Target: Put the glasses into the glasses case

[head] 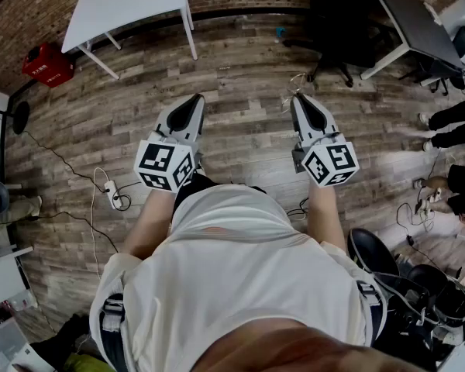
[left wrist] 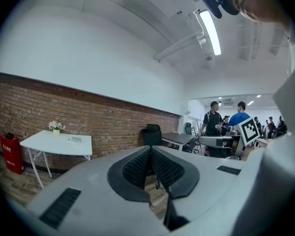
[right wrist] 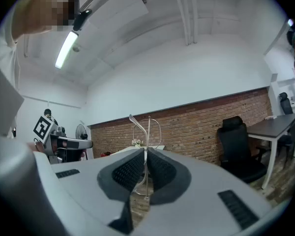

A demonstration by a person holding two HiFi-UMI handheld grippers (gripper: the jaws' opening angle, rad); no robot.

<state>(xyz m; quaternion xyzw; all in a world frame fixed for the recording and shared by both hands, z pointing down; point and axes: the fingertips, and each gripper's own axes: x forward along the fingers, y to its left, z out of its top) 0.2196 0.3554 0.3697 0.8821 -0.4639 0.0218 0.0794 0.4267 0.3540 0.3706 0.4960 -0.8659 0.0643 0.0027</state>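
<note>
A thin wire-framed pair of glasses point(right wrist: 146, 128) stands upright between the pads of my right gripper point(right wrist: 145, 152), which is shut on it. In the head view the glasses point(head: 292, 89) poke out from the tip of the right gripper point(head: 299, 99), held level over the wooden floor. My left gripper point(head: 194, 101) is held beside it at about the same height. Its jaws point(left wrist: 150, 151) are closed together with nothing between them. A small pale object point(left wrist: 74, 139) lies on the white table point(left wrist: 44, 144) far ahead; I cannot tell whether it is the glasses case.
The white table point(head: 108, 14) stands ahead on the left against a brick wall, with a red container point(head: 46, 64) beside it. A black office chair point(head: 341, 29) and a grey desk point(head: 418, 22) are ahead right. Cables and a power strip point(head: 112, 198) lie on the floor. People point(head: 459, 118) stand at the right.
</note>
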